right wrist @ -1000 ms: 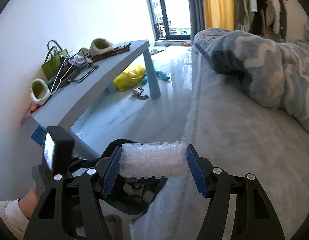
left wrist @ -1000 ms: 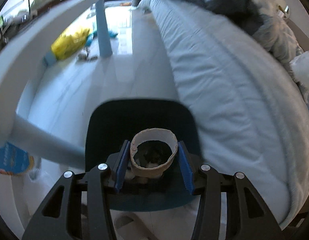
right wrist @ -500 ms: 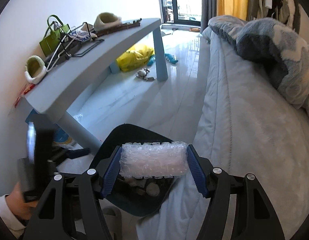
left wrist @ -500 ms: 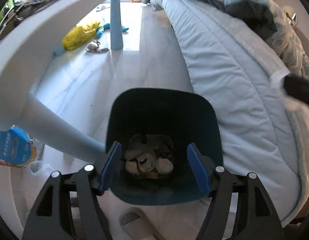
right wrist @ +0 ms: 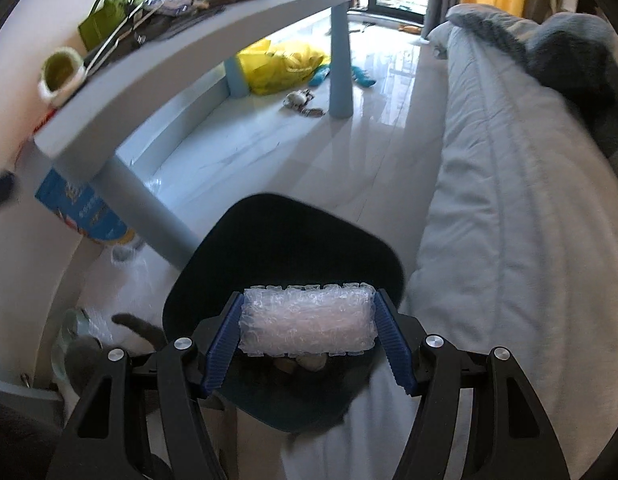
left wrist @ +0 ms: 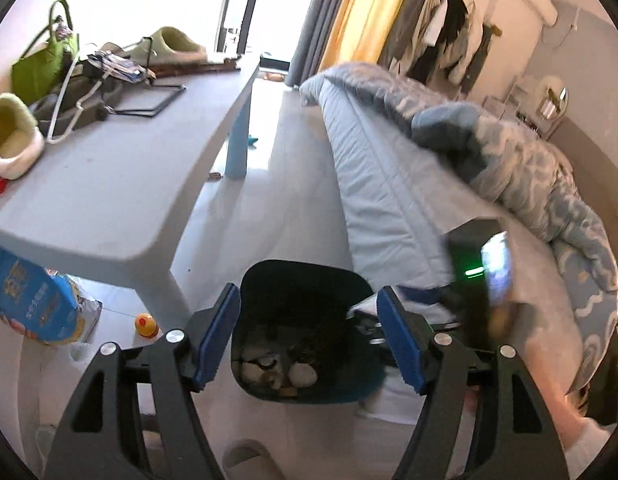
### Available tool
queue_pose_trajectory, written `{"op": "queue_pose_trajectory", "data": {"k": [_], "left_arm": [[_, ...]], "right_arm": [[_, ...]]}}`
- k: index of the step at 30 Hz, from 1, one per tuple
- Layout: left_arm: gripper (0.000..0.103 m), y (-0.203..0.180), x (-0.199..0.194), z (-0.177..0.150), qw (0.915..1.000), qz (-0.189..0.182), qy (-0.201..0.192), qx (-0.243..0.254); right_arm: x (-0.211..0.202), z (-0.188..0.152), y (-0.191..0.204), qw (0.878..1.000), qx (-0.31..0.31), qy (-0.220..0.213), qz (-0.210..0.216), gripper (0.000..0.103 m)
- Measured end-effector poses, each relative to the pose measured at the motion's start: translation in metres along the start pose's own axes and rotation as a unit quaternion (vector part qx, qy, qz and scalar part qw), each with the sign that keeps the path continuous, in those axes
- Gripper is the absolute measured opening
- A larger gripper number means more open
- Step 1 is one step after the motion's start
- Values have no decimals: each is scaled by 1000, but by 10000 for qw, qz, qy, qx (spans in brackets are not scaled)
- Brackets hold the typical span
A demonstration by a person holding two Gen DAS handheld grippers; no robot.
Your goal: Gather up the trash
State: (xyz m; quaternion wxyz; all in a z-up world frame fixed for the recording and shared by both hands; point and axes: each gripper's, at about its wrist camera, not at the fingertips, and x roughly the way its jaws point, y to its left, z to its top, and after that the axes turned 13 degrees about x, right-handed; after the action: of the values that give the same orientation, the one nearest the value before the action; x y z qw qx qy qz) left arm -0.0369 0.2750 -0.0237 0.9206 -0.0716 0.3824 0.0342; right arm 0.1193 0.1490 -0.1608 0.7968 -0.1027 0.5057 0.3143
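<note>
A dark blue trash bin stands on the floor between the table leg and the bed, with several scraps in its bottom. My left gripper hovers above the bin, open and with nothing between its blue pads. My right gripper is shut on a wad of clear bubble wrap, held level just over the bin. In the left wrist view the right device's black body shows blurred at the bin's right side.
A grey table on the left carries a green bag, slippers and hangers. The bed with a grey-blue blanket runs along the right. A blue package sits under the table. A yellow bag lies on the floor farther off.
My left gripper opened, the cardboard roll it held dropped into the bin, and the gripper then rose. My right gripper came down over the bin, still holding the bubble wrap.
</note>
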Motion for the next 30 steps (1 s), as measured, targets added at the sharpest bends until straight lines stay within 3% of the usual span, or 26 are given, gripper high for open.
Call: {"op": "queue_pose_trajectory", "data": {"k": [3, 8, 12, 13, 18, 23, 27, 30], "left_arm": [[73, -11, -13, 7, 9996, -216, -157, 20], [72, -24, -21, 20, 9988, -180, -351, 288], [74, -31, -23, 23, 9981, -455, -402, 102], [76, -33, -26, 23, 9980, -432, -449, 140], [80, -48, -42, 27, 9969, -454, -591, 255], [89, -60, -65, 25, 9955, -273, -802, 420], [95, -70, -84, 12, 9932, -199, -1088, 375], [98, -86, -96, 2, 9903, 24, -1244, 620]], "right_arm": [[16, -3, 5, 9999, 29, 163, -2, 66], [37, -11, 16, 9991, -164, 378, -102, 67], [40, -18, 18, 9988, -284, 364, -167, 86], [37, -18, 18, 9989, -300, 323, -162, 86], [-2, -13, 12, 9994, -213, -200, -176, 93], [-58, -11, 5, 9966, 8, -798, 199, 97], [-111, -21, -5, 9913, 141, -1302, 93, 100], [-161, -40, -22, 9856, 336, -1659, -56, 100]]}}
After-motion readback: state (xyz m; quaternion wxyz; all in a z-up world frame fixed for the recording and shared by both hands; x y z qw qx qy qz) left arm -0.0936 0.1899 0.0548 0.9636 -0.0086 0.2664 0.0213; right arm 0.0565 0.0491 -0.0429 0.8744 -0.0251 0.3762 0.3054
